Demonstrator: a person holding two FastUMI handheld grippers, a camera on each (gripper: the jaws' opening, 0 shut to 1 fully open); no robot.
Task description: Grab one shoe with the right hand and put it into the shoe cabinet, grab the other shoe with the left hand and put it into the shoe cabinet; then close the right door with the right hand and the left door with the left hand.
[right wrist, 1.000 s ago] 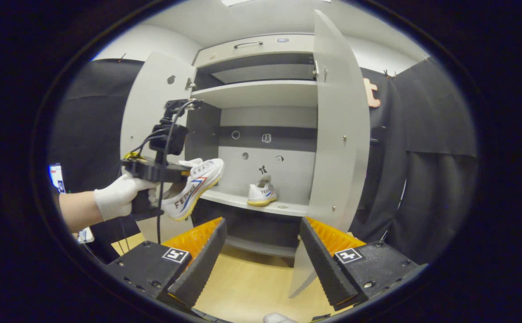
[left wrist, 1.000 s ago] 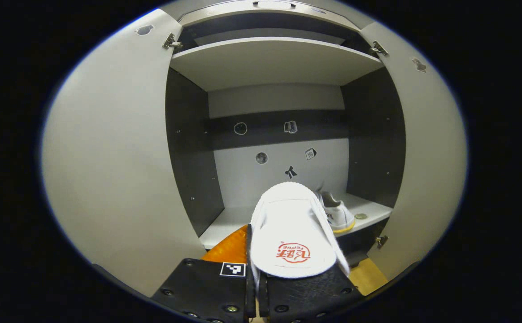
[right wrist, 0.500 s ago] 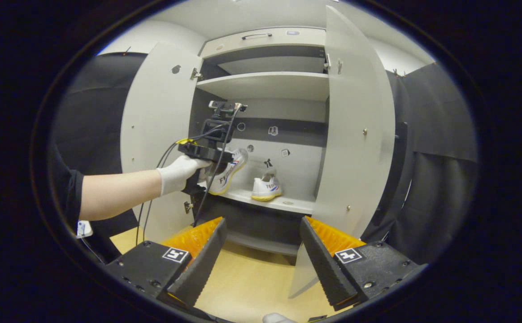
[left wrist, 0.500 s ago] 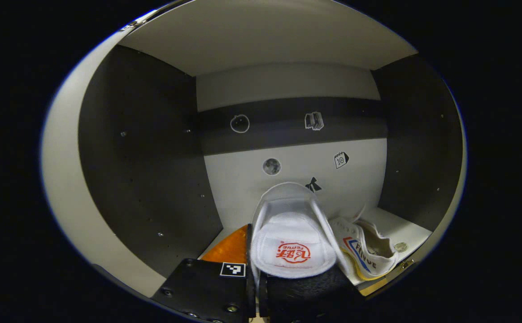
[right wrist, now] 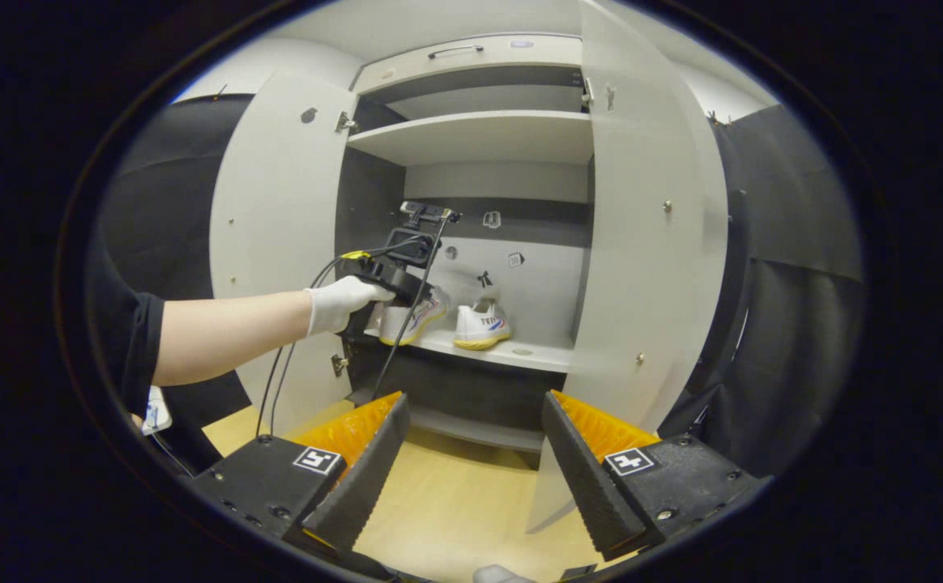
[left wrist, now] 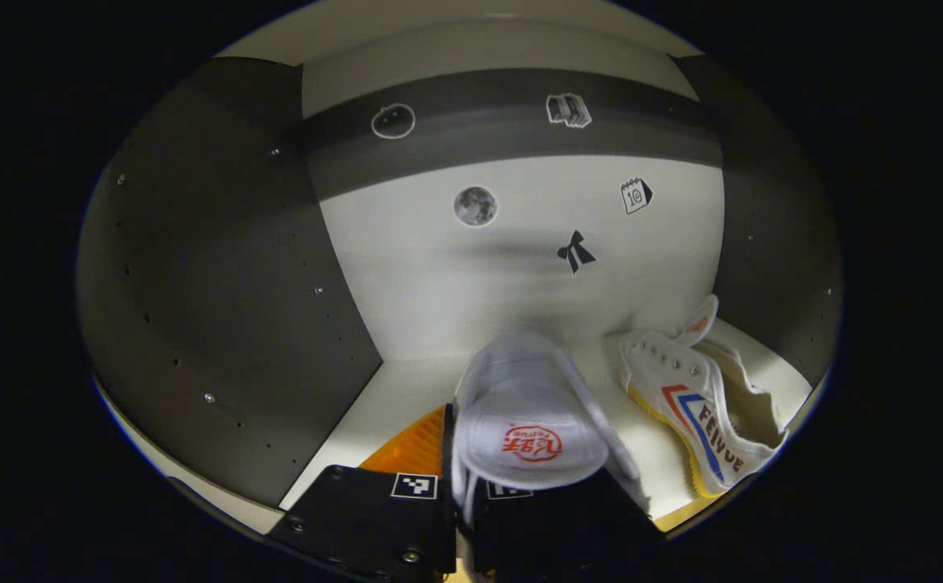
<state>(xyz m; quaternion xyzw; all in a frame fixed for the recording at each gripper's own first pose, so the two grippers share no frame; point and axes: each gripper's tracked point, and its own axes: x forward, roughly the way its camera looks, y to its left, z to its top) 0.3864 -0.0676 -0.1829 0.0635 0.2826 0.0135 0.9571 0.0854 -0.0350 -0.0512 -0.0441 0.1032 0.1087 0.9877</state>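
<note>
My left gripper (left wrist: 460, 479) is shut on a white shoe (left wrist: 524, 405) with a red logo on its tongue. It holds the shoe inside the cabinet's middle compartment, low over the pale shelf (left wrist: 382, 397); whether the sole touches the shelf I cannot tell. The other white shoe (left wrist: 702, 405), with red and blue stripes and a yellow sole, lies on the shelf just to the right. In the right gripper view, a gloved hand (right wrist: 342, 295) holds the left gripper (right wrist: 394, 271) and its shoe (right wrist: 411, 320) beside the placed shoe (right wrist: 480, 324). My right gripper (right wrist: 471, 461) stands open and empty, back from the cabinet.
Both cabinet doors stand open: the left door (right wrist: 277, 227) behind the person's arm, the right door (right wrist: 650, 227) close ahead of my right gripper. An upper shelf (right wrist: 480, 134) roofs the compartment. Small stickers dot the back wall (left wrist: 520, 243). The floor (right wrist: 455, 510) is pale wood.
My left gripper has carried its shoe forward and down into the compartment, to just left of the placed shoe. The right gripper has stayed open and shifted only slightly.
</note>
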